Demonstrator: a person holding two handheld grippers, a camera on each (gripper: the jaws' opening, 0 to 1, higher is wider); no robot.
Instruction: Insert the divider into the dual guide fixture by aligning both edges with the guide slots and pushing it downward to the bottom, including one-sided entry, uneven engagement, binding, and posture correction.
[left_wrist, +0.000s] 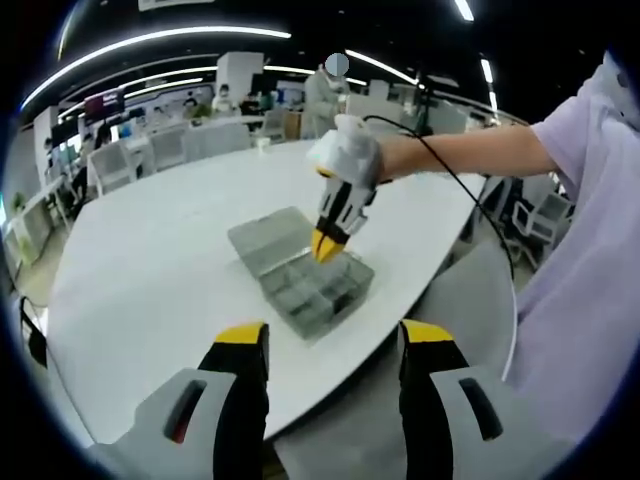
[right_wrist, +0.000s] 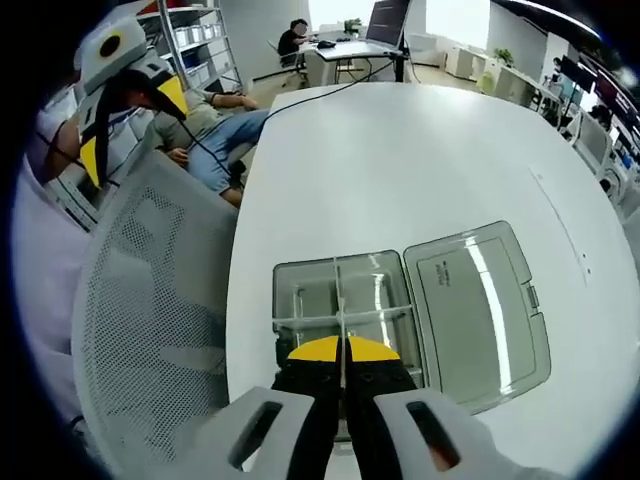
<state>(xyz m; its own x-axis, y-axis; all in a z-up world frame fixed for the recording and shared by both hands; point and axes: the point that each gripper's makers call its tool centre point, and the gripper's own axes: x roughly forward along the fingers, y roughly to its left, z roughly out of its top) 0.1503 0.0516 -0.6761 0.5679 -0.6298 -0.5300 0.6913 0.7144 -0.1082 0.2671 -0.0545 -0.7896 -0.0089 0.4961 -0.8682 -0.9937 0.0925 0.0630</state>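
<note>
Patience is what this step wants: the right gripper (right_wrist: 341, 352) has its jaws pinched together on the divider (right_wrist: 340, 300), a thin clear strip standing on edge and running up the middle of the open box (right_wrist: 300, 300), so the piece is at the fixture and part-way among its guides; how deep it sits I cannot tell. I would judge the push is best made straight down along the strip's own plane, with both ends watched together; should one end drop ahead of the other, ease off, level the wrist and press again instead of forcing it. A cross wall lies just in front of the jaw tips, so any forward lean would likely bind there.

From the left gripper view the same gripper (left_wrist: 327, 246) stands nearly upright over the box (left_wrist: 310, 290), a hand (left_wrist: 350, 150) gripping it from above. The left gripper (left_wrist: 332, 345) hangs back off the near edge of the tabletop (left_wrist: 170, 250), jaws apart and carrying nothing; in the right gripper view it (right_wrist: 130, 95) sits beyond a mesh chair (right_wrist: 150, 300).

The box rests near the tabletop's (right_wrist: 420, 150) near edge, its hinged lid (right_wrist: 480, 300) laid flat beside it. That lid and the close edge limit sideways room; the far side is broad bare surface, and the space overhead looks open for lifting and re-seating.
</note>
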